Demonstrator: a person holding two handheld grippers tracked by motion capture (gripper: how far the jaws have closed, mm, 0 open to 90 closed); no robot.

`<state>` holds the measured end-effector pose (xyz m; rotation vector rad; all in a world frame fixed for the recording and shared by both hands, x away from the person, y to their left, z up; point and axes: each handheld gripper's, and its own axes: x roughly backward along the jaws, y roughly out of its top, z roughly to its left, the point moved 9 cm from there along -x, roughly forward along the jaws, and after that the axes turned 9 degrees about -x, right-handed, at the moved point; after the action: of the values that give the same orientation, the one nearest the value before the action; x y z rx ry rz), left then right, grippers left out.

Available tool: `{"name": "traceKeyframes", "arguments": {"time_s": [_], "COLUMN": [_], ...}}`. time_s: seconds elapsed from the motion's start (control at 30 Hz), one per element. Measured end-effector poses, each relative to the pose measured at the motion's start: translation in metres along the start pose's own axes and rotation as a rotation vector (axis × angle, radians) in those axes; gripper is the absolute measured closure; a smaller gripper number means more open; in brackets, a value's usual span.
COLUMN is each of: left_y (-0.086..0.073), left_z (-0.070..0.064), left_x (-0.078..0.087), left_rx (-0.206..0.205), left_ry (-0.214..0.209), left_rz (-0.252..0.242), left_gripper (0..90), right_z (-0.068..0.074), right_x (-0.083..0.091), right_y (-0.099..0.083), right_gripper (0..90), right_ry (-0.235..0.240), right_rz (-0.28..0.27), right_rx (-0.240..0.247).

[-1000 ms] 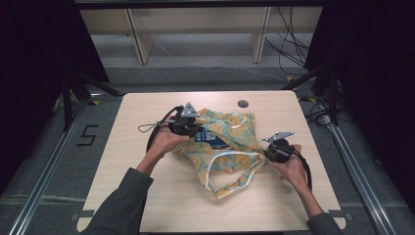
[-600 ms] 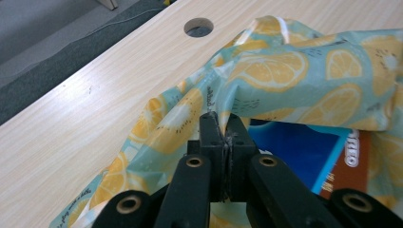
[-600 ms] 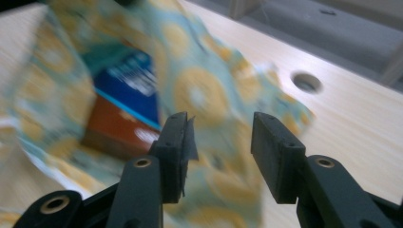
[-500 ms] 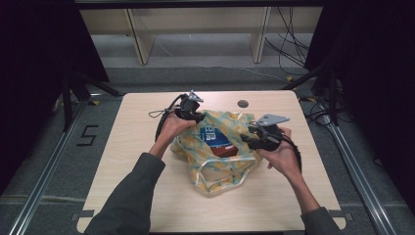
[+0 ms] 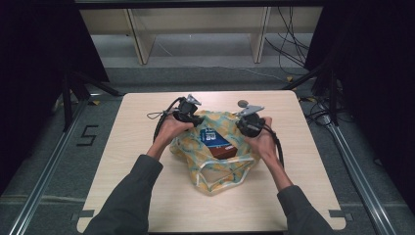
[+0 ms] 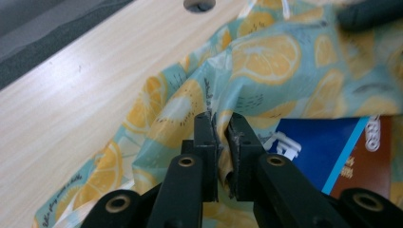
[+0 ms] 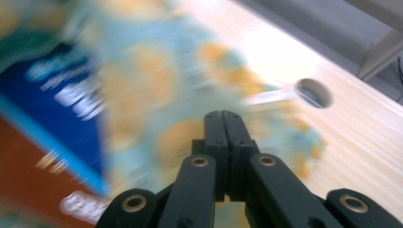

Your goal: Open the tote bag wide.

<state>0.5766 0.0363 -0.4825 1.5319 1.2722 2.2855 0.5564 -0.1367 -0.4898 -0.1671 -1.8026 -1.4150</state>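
High view puts the fruit-print bag (image 5: pixel 215 156) mid-table (image 5: pixel 127 186), a blue-and-brown box (image 5: pixel 218 142) inside. My left claw (image 6: pixel 221 124) pinches its thin, slippery film; my right claw (image 7: pixel 223 118) looks closed, grip unclear. I'd hold the rim folds.

High view above table (image 5: pixel 147 196), gripper views close, all sharing bag (image 5: pixel 215 171)

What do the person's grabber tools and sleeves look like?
Each gripper, left and right, is black, with a grey three-cornered plate on top and a black cable trailing off. The jaws are flat black bars with brass-ringed pivots. The sleeves are dark grey.
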Motion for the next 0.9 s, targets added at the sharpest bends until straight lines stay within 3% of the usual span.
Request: {"name": "traceKeyframes", "arguments": {"time_s": [0.07, 0.13, 0.23, 0.33, 0.37, 0.4, 0.43, 0.5, 0.53, 0.57, 0.63, 0.8, 0.9], "left_y": [-0.003, -0.004, 0.000, 0.003, 0.004, 0.004, 0.005, 0.005, 0.005, 0.005, 0.005, 0.011, 0.014], "left_z": [0.000, 0.000, 0.003, 0.003, 0.002, 0.002, 0.001, 0.001, 0.001, 0.001, 0.001, -0.002, -0.003], "left_x": [-0.003, -0.004, -0.004, -0.003, -0.002, -0.002, -0.001, 0.000, 0.001, 0.001, 0.002, 0.004, 0.005], "left_rx": [0.022, 0.022, 0.047, 0.043, 0.038, 0.040, 0.043, 0.037, 0.037, 0.037, 0.051, 0.092, 0.092], "left_ry": [-0.007, -0.005, -0.010, 0.004, -0.001, -0.002, -0.001, -0.009, -0.005, -0.016, -0.019, -0.057, -0.069], "left_rz": [-0.007, -0.008, -0.027, -0.036, -0.033, -0.036, -0.037, -0.034, -0.040, -0.045, -0.051, -0.110, -0.129], "left_gripper": [83.0, 83.5, 84.7, 85.2, 85.2, 85.2, 85.1, 84.8, 84.5, 83.8, 82.7, 80.9, 81.2], "right_z": [-0.016, -0.012, 0.019, 0.044, 0.051, 0.055, 0.056, 0.048, 0.045, 0.043, 0.040, 0.036, 0.036], "right_x": [-0.001, -0.001, 0.006, 0.012, 0.009, 0.009, 0.007, 0.001, 0.000, -0.003, -0.008, -0.019, -0.020], "right_y": [0.004, 0.005, 0.000, -0.005, -0.006, -0.009, -0.012, -0.013, -0.013, -0.014, -0.017, -0.021, -0.020], "right_gripper": [90.0, 89.1, 72.8, 75.9, 77.1, 76.8, 72.6, 58.7, 51.6, 47.8, 44.4, 43.0, 60.1], "right_ry": [-0.014, 0.036, 0.128, 0.191, 0.193, 0.196, 0.176, 0.044, 0.025, 0.012, -0.004, -0.018, 0.015], "right_rz": [-0.002, -0.011, 0.011, 0.042, 0.026, 0.056, 0.074, 0.085, 0.096, 0.099, 0.109, 0.134, 0.136], "right_rx": [-0.005, -0.011, -0.003, 0.029, 0.031, 0.057, 0.071, 0.114, 0.121, 0.085, 0.062, 0.064, 0.073]}}
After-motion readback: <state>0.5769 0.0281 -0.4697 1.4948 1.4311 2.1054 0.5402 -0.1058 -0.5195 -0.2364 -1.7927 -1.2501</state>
